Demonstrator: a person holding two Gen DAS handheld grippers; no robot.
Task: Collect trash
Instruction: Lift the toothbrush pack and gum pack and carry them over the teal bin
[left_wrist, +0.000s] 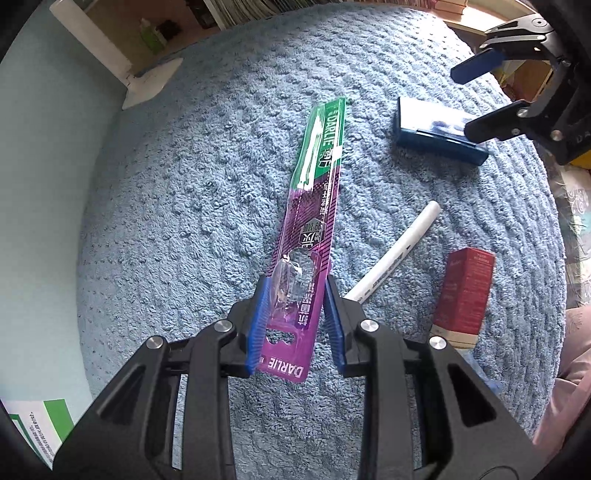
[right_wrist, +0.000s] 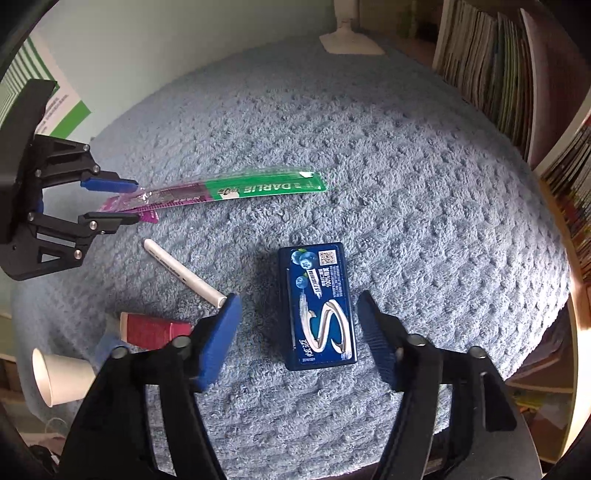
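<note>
A long purple and green Darlie toothbrush wrapper (left_wrist: 314, 206) is gripped by its purple end, with my left gripper (left_wrist: 293, 295) shut on it across its width. In the right wrist view the wrapper (right_wrist: 258, 188) slants from the left gripper (right_wrist: 129, 201) down to the blue towel, its green end low. A dark blue gum box (right_wrist: 317, 306) lies flat on the towel. My right gripper (right_wrist: 299, 306) hangs open above it, one finger on either side and neither touching. The left wrist view also catches the right gripper (left_wrist: 465, 103) over the gum box (left_wrist: 436, 133).
A fluffy blue towel (left_wrist: 184, 221) covers the surface. A white marker (right_wrist: 184, 273), a red carton (right_wrist: 155, 330) and a paper cup (right_wrist: 59, 376) on its side lie at the left front. A white lamp base (right_wrist: 351, 40) stands at the back, bookshelves (right_wrist: 498, 74) on the right.
</note>
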